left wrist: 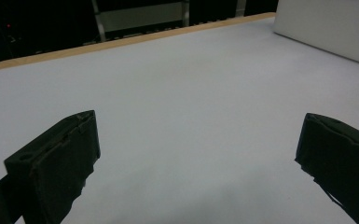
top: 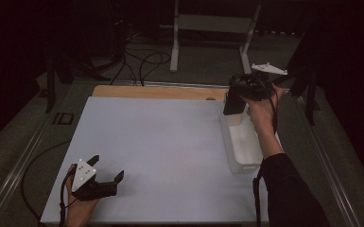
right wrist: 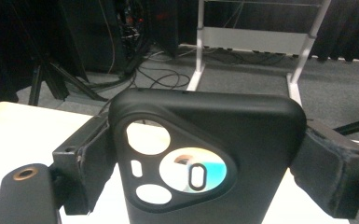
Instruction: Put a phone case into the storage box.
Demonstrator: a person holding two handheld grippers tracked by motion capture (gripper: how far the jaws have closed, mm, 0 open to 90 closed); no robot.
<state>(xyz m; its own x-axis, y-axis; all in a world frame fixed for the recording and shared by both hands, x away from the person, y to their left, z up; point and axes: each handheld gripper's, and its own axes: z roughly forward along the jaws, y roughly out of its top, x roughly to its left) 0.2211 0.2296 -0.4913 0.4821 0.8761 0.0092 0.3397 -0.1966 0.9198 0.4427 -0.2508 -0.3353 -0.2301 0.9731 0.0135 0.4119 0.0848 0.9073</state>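
Observation:
My right gripper (top: 236, 97) is raised over the far right of the table and shut on a black phone case (top: 233, 103), which hangs down over the far end of a white tray (top: 242, 163). In the right gripper view the black phone case (right wrist: 205, 154) sits clamped between both jaws, its camera cut-outs facing the lens. My left gripper (top: 108, 169) rests low near the front left corner of the white table mat (top: 160, 151), held by a hand. In the left gripper view its jaws stand wide apart over bare mat (left wrist: 191, 116), open with nothing between them.
The white tray's side (left wrist: 326, 28) appears at the upper right of the left gripper view. A wooden table edge (top: 156, 91) runs along the back. Beyond the table are floor cables (top: 142, 59) and a white metal stand (top: 212, 28).

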